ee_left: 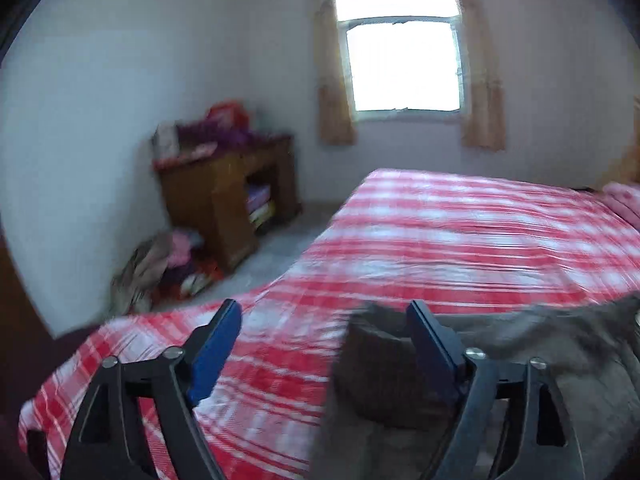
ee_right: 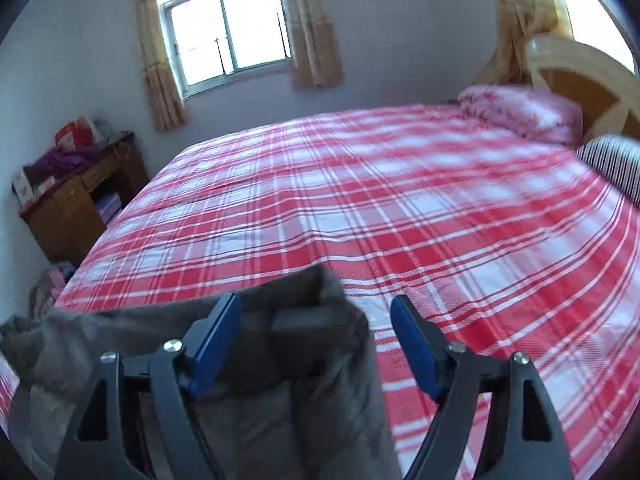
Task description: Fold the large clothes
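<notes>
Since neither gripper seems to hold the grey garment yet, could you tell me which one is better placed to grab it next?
Probably the right gripper: the grey garment already bunches between its open jaws. In the left gripper view the cloth lies mostly beside one finger, over the plaid bed.

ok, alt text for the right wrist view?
Open right gripper with blue pads hovers over the edge of a grey garment lying on a bed with a red-and-white plaid sheet. Beyond it are a pink pillow, a curtained window and a cluttered wooden desk by the wall.

No text, label or number is legible anywhere.
</notes>
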The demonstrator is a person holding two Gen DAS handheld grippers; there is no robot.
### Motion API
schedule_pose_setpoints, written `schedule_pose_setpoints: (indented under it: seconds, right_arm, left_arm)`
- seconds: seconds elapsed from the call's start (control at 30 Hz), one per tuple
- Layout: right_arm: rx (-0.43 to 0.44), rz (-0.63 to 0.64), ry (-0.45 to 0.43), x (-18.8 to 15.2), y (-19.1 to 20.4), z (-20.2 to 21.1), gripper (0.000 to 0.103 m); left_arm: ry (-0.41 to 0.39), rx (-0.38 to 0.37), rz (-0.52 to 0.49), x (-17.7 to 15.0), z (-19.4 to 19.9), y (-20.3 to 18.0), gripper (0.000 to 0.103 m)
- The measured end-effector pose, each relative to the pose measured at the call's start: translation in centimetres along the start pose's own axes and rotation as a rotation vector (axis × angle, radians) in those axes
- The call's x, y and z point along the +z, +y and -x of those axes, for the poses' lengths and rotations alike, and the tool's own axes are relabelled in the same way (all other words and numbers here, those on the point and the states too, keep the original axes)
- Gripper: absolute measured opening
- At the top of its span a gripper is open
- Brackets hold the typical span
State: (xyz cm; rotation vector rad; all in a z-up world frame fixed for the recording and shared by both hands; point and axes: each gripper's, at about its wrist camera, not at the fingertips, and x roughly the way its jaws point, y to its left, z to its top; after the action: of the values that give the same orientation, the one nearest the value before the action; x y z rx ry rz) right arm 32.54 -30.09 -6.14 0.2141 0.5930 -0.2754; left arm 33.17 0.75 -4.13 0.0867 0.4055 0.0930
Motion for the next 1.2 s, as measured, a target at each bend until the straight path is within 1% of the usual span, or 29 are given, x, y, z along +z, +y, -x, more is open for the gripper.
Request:
schedule_pose_setpoints:
  seconds: [0.03, 0.07, 0.1, 0.13, 0.17, 0.23, 0.27, 0.33, 0.4, 0.43, 0.47, 0.57, 0.63, 0.7, 0.9, 1.0, 1.2]
  right_arm:
    - [0.026, 0.035, -0.009, -0.5, 1.2, 1.0, 0.081]
    - [0.061, 0.095, -0.015, -1.3, 3.1, 2.4, 0.082]
    - [0.089, 0.143, -0.017, -2.1, 4.6, 3.2, 0.085]
    - [0.123, 0.194, -0.011, -3.1, 6.1, 3.7, 0.086]
    - [0.157, 0.248, 0.012, -3.9, 7.7, 3.7, 0.086]
    - [0.189, 0.325, 0.044, -5.2, 9.9, 2.8, 0.086]
    - [0.175, 0.375, 0.049, -5.8, 10.9, 2.0, 0.086]
    - [0.135, 0.416, 0.069, -5.9, 11.6, 0.1, 0.086]
    - [0.096, 0.426, 0.089, -5.3, 11.3, -1.9, 0.086]
    - [0.07, 0.415, 0.098, -5.0, 10.8, -2.8, 0.086]
    - [0.049, 0.401, 0.116, -4.8, 10.3, -3.8, 0.086]
    - [0.032, 0.331, 0.158, -5.1, 8.5, -5.9, 0.086]
    - [0.048, 0.291, 0.16, -5.3, 7.7, -6.6, 0.086]
    - [0.05, 0.282, 0.146, -5.6, 8.0, -6.6, 0.086]
    - [0.078, 0.234, 0.164, -5.6, 7.6, -7.8, 0.086]
    - [0.077, 0.217, 0.178, -5.8, 7.5, -8.4, 0.086]
    - [0.085, 0.187, 0.21, -6.1, 7.1, -9.2, 0.087]
  left_arm:
    - [-0.014, -0.02, -0.046, -0.2, 0.5, -1.4, 0.097]
    - [-0.021, -0.023, -0.08, -0.5, 0.7, -2.5, 0.098]
    - [-0.034, -0.038, -0.135, -1.0, 1.0, -4.3, 0.098]
    - [-0.037, -0.046, -0.163, -1.2, 0.8, -5.3, 0.098]
    - [-0.03, -0.05, -0.203, -1.7, 0.2, -6.7, 0.098]
    - [0.001, -0.056, -0.281, -2.4, -1.4, -9.0, 0.098]
    - [0.004, -0.019, -0.333, -2.9, -3.1, -10.0, 0.098]
    - [0.041, 0.042, -0.371, -3.3, -6.3, -10.6, 0.098]
    - [0.094, 0.086, -0.363, -3.5, -9.1, -10.3, 0.098]
    - [0.138, 0.108, -0.349, -3.7, -11.0, -9.9, 0.098]
    - [0.164, 0.127, -0.326, -4.0, -12.3, -9.4, 0.098]
    - [0.215, 0.124, -0.273, -5.1, -15.0, -8.7, 0.098]
    - [0.214, 0.122, -0.239, -5.4, -15.6, -8.3, 0.099]
    - [0.209, 0.137, -0.235, -5.8, -16.2, -8.6, 0.102]
    - [0.264, 0.091, -0.195, -6.3, -17.4, -8.3, 0.102]
    - [0.304, 0.062, -0.174, -6.4, -18.3, -8.1, 0.102]
    - [0.34, 0.048, -0.161, -6.7, -19.1, -8.2, 0.102]
